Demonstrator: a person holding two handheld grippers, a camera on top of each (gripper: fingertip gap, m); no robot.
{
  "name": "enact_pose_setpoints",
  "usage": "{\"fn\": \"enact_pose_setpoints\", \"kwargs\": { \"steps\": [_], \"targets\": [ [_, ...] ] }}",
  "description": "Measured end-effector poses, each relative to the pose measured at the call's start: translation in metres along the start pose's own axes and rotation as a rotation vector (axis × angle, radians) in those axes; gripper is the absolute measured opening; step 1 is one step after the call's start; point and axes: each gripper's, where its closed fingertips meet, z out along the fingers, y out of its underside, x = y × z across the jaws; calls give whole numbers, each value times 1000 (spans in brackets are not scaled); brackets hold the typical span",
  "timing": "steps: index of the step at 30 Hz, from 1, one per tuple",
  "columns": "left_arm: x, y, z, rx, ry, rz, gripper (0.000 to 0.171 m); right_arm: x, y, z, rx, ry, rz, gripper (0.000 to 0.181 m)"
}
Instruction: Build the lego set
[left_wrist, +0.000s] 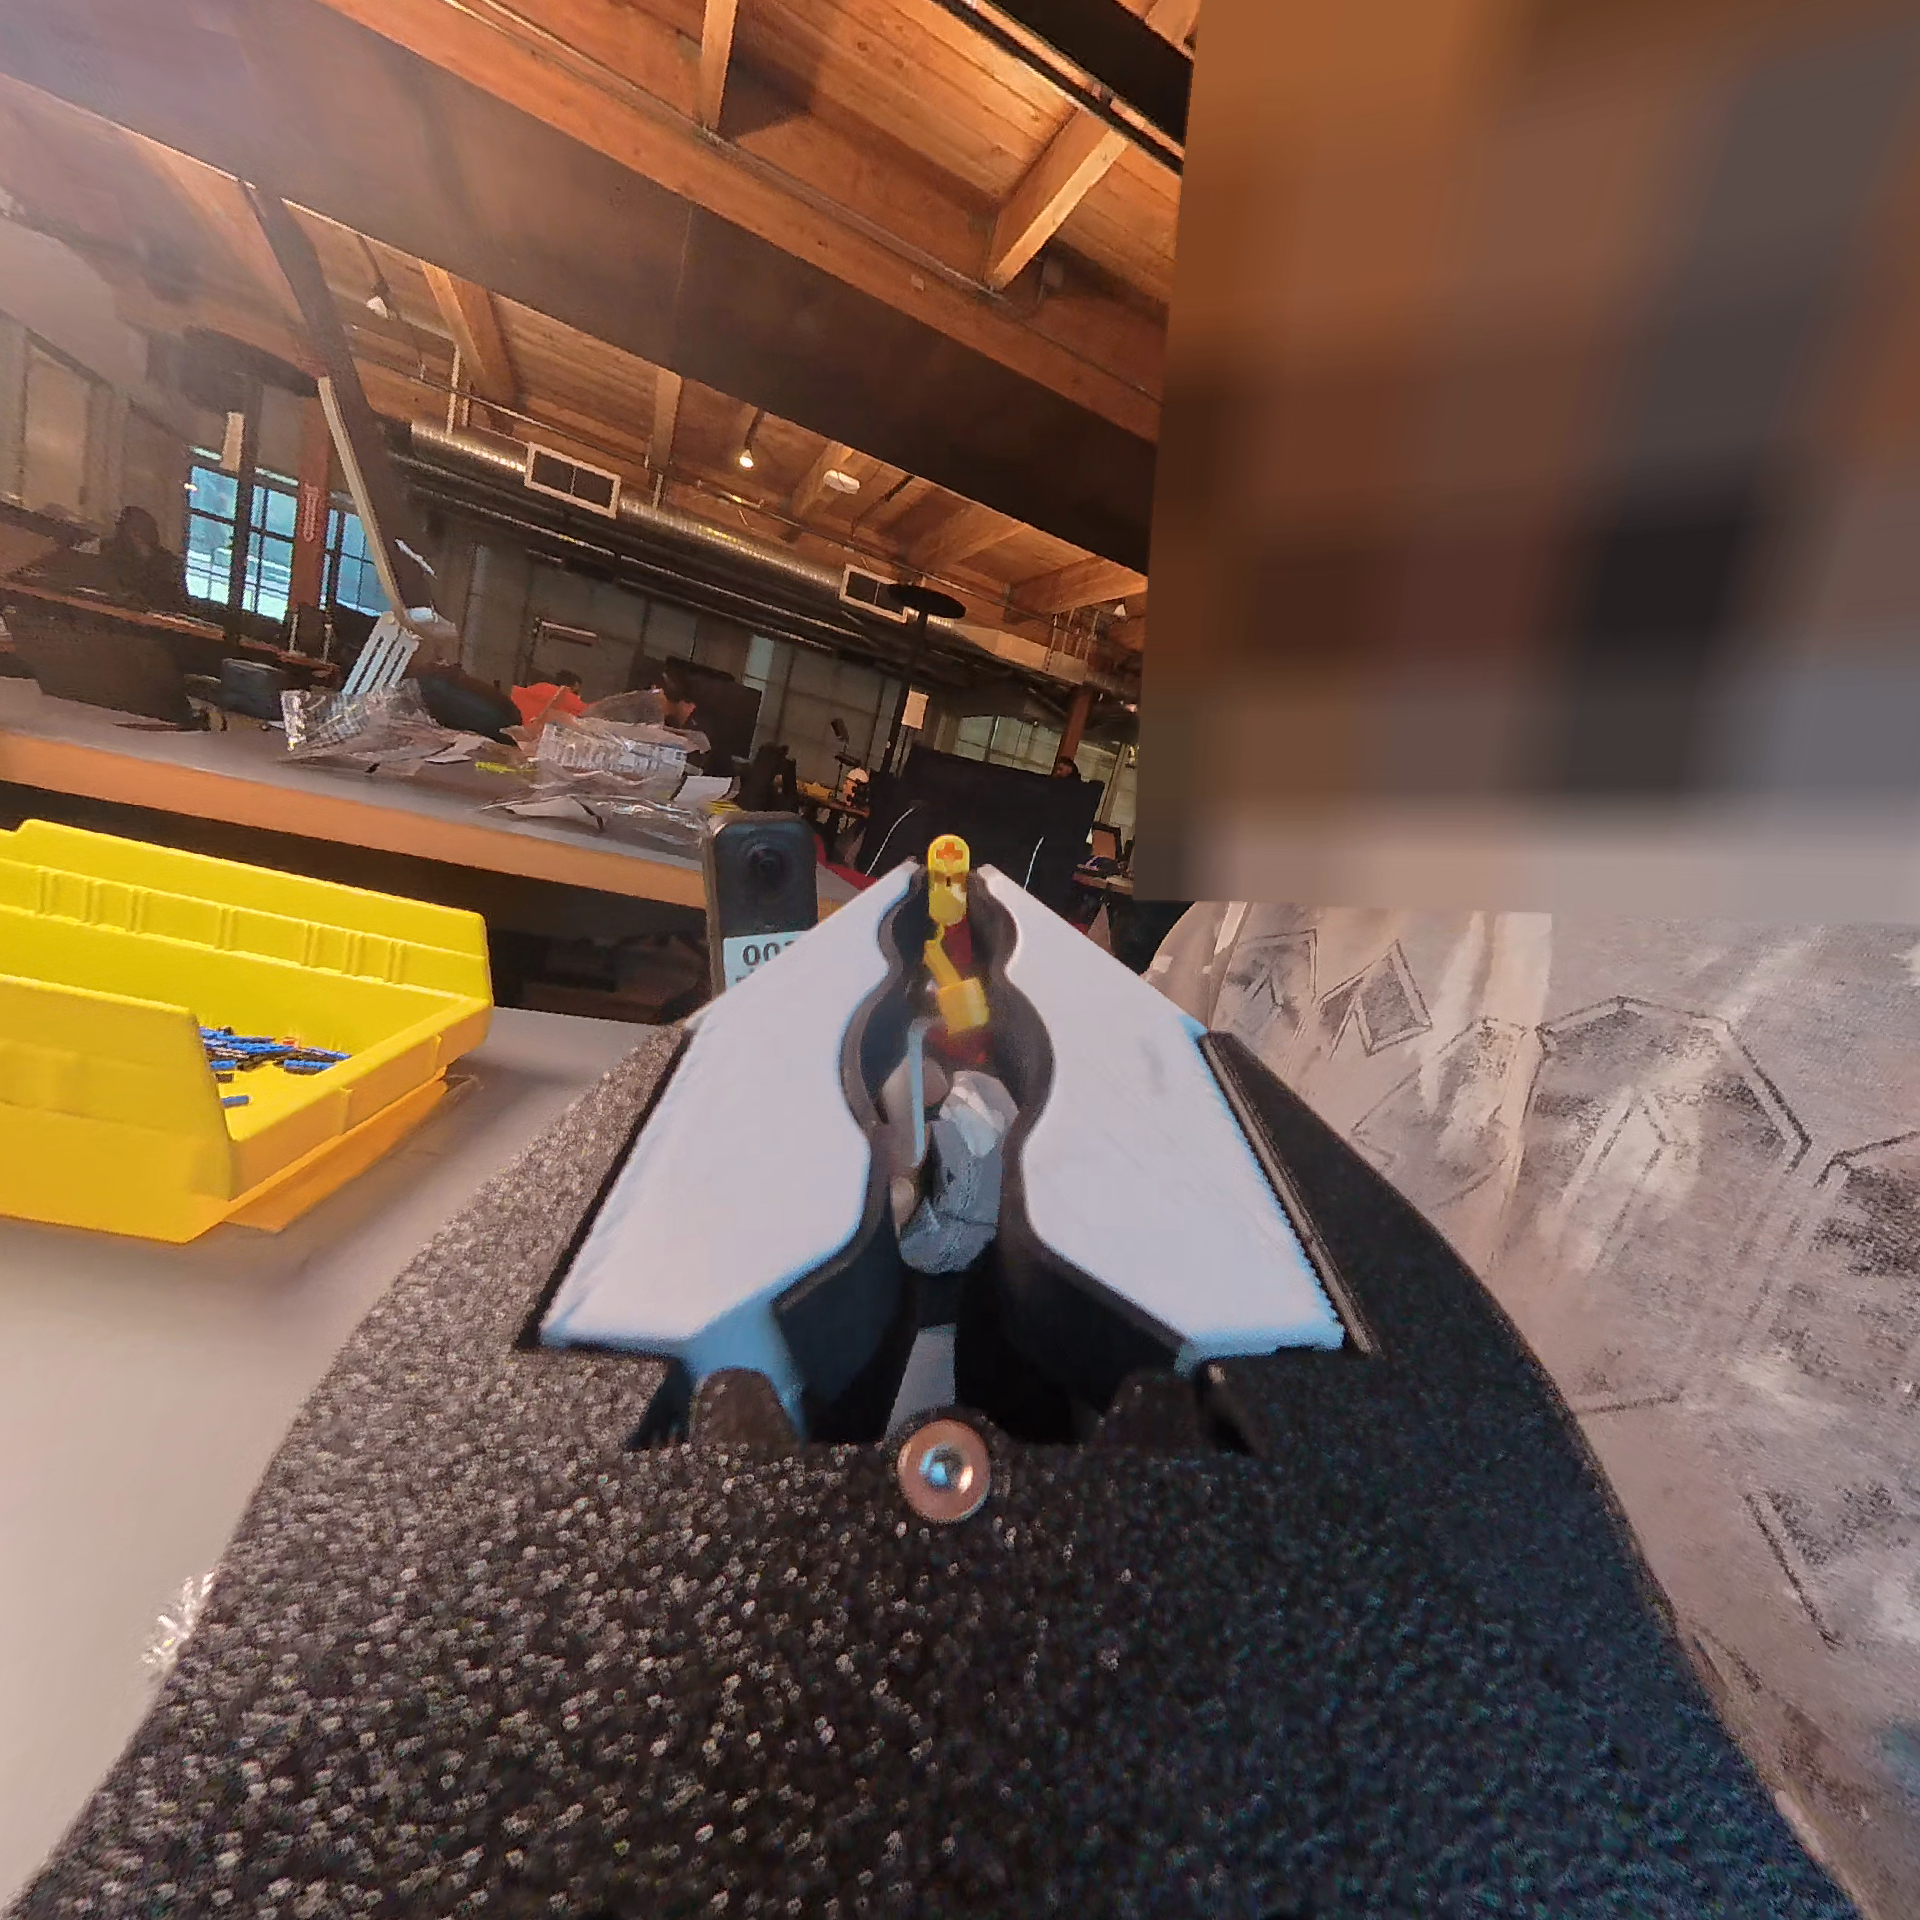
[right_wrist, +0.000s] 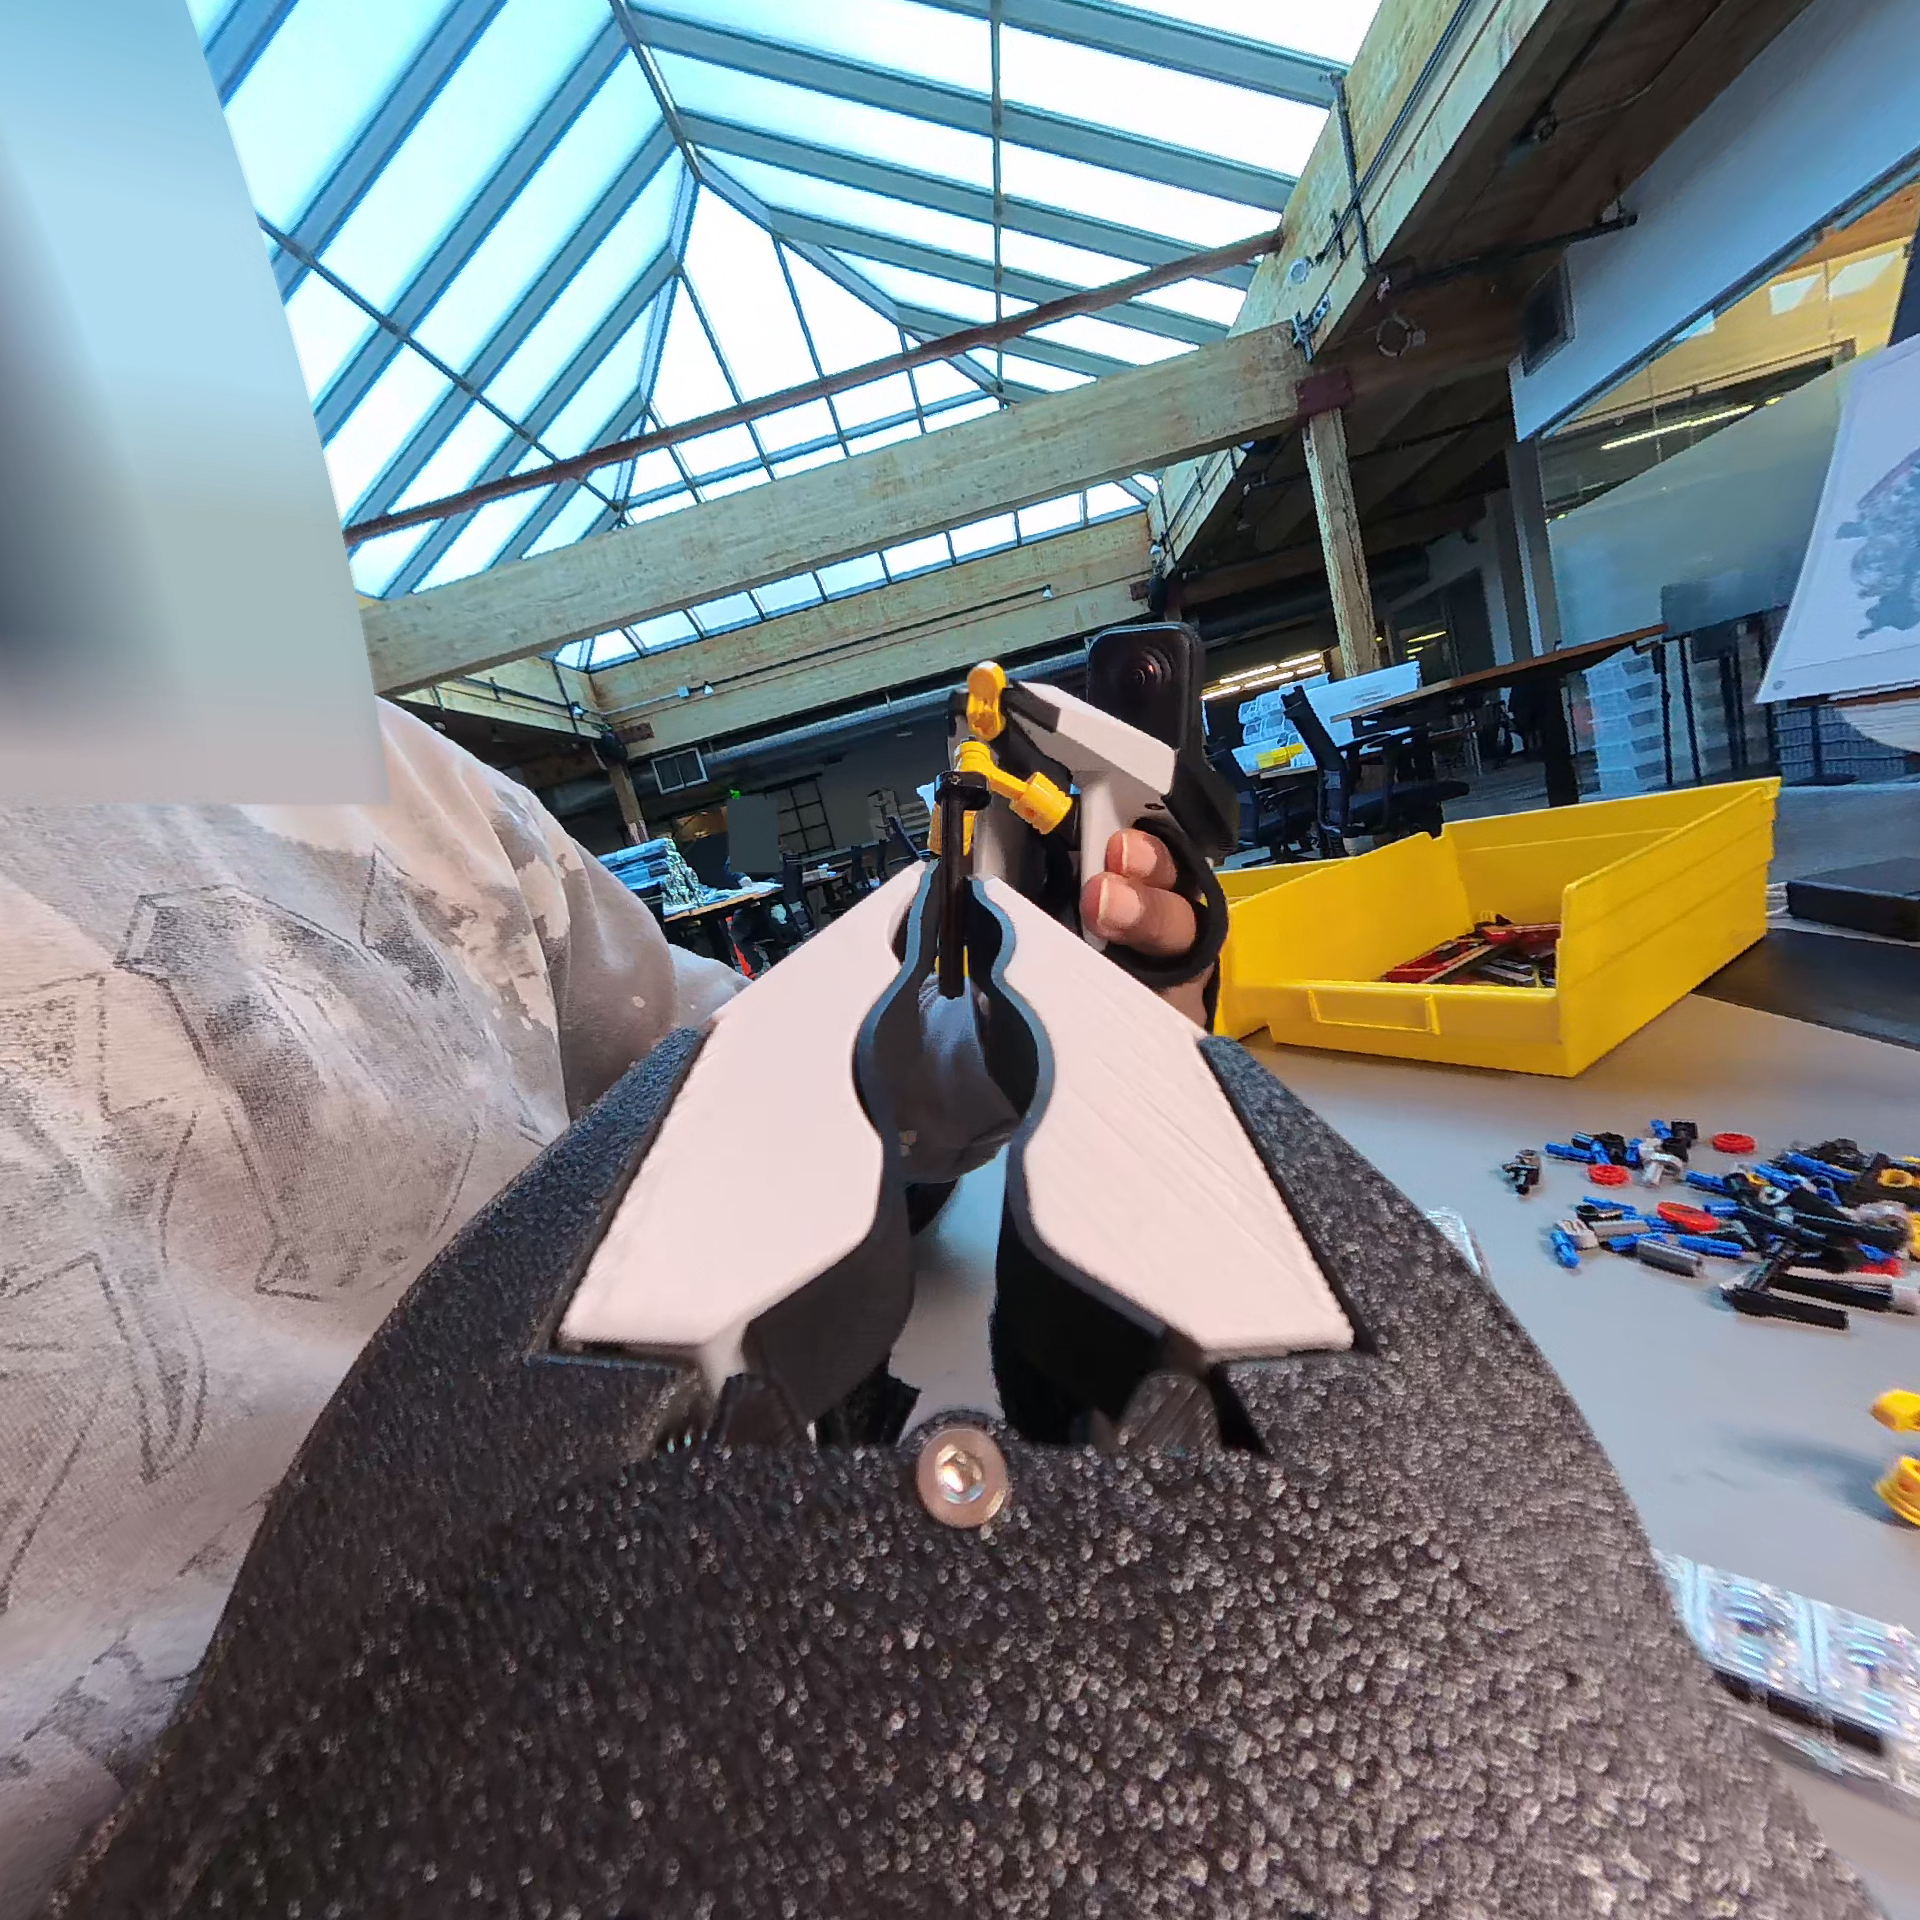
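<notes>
My left gripper (left_wrist: 948, 881) is shut on a small yellow connector assembly (left_wrist: 958, 995) and holds it up in the air; the top of the assembly sticks out past the fingertips. In the right wrist view, my right gripper (right_wrist: 951, 883) is shut on a thin black axle (right_wrist: 950, 920). The axle rises to meet the same yellow assembly (right_wrist: 1023, 798). The left gripper (right_wrist: 992, 717) shows there too, pinching the top of the assembly, with a person's fingers (right_wrist: 1132, 894) on its handle. Both grippers are raised above the table, facing each other.
A yellow bin (left_wrist: 343, 1081) with small blue parts stands at the left. Another yellow bin (right_wrist: 1621, 935) with red and black parts stands at the right. A pile of small loose parts (right_wrist: 1745, 1216) lies on the grey table (right_wrist: 1455, 1195). A person's patterned grey shirt (right_wrist: 260, 1039) is close by. The tips of one gripper are about 5 cm away from the tips of the other.
</notes>
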Motion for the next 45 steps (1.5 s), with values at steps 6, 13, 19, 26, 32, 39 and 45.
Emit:
{"fn": "enact_pose_setpoints", "kwargs": {
  "steps": [6, 13, 19, 26, 32, 39, 45],
  "targets": [
    [1, 13, 6, -107, -8, 72, 7, -1, 3, 2, -17, -6, 4, 2],
    [1, 14, 6, -152, -12, 122, 7, 0, 8, 3, -28, -5, 15, 2],
    [1, 15, 5, -177, -15, 148, 7, 0, 9, 3, -30, 1, 3, 2],
    [2, 17, 6, -252, -26, 237, 7, -3, 9, 3, -24, -17, 5, 2],
    [6, 18, 9, -283, -16, 293, 7, -7, 10, 4, -30, -40, 7, 2],
    [9, 21, 7, -339, 10, 346, 8, -9, 13, 5, -49, -60, 18, 3],
    [19, 28, 5, -438, 83, 379, 7, -19, 23, 7, -106, -141, 111, 2]
  ]
}}
